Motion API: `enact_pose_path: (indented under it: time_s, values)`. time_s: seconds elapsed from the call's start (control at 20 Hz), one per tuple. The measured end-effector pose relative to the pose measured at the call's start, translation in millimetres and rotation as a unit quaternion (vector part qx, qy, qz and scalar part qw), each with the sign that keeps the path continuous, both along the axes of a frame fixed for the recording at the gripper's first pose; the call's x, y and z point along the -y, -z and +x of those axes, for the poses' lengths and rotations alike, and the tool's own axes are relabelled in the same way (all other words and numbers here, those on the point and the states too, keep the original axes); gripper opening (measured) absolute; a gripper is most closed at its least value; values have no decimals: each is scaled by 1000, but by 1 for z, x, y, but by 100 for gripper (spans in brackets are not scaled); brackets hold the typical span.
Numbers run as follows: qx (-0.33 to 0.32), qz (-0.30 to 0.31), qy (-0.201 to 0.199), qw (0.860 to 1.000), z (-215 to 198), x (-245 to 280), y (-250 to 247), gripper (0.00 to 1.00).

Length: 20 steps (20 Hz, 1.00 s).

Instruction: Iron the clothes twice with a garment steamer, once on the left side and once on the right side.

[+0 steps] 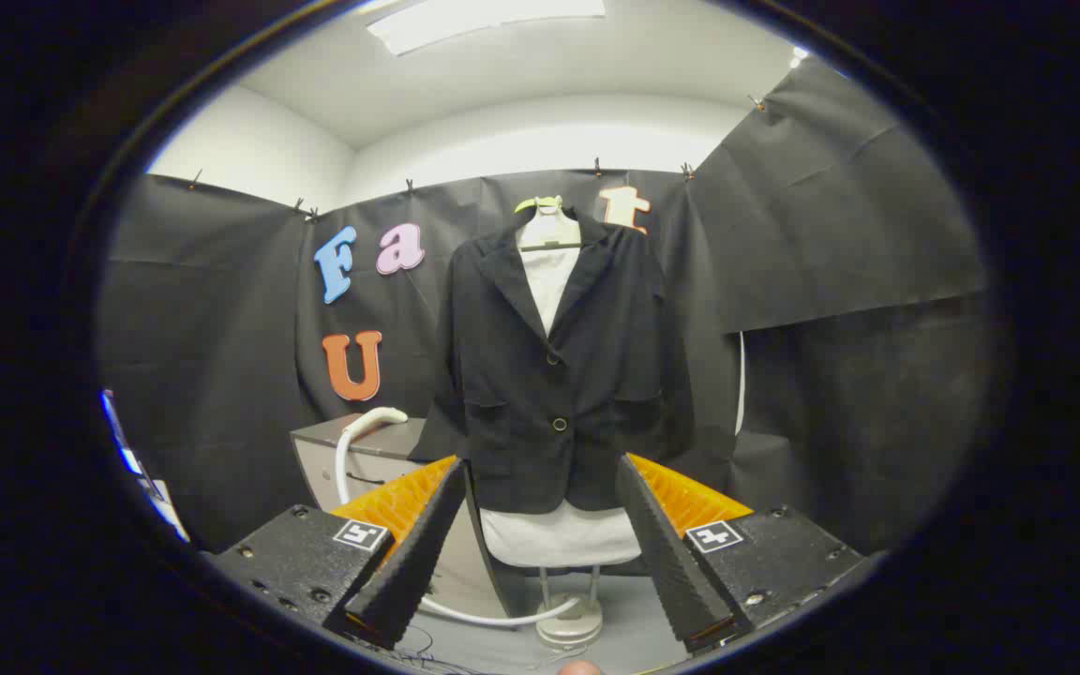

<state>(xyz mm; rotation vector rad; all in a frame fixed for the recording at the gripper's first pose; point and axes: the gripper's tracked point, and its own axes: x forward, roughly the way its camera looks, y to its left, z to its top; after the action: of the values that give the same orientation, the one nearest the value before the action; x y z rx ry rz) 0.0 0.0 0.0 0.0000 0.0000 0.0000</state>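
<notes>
Gripper view: looking straight down the two fingers at a booth hung with black cloth [840, 244], white ceiling and a bright light panel [484, 14] overhead.
Jacket: and there it is, a dark blazer [554, 375] hanging dead ahead on a pale hanger [545, 211], two buttons down the front, lapels open over a white garment [549, 281] whose hem shows below the blazer's lower edge.
Jacket position: beyond the fingers and framed right between them, well apart from both tips.
Stand: a thin metal post on a round base [570, 623] sits on the grey floor under the clothes.
Cabinet: a low pale unit with a dark top [352, 450] stands beside the blazer, partly hidden behind one finger.
Steamer: a white handle [381, 415] rests on top of that cabinet, off to the side of the blazer's sleeve, untouched.
Hose: a white tube [343, 464] drops from the handle down the cabinet front, and a white curve [493, 617] runs across the floor toward the stand's base.
Gripper: the gripper [545, 623] is spread wide, fingers well apart with nothing between them, pressing on nothing.
Small detail: a fingertip-like shape [580, 667] peeks in at the very bottom, too little showing to say more.
</notes>
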Motion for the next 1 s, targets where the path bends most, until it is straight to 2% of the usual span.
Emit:
enact_pose_path:
  time_s: [0.55,1.0]
  values:
    - [4,14,-2,1000,20,-9,-1,100]
    - [-3,-6,-30,1000,47,-86,-8,100]
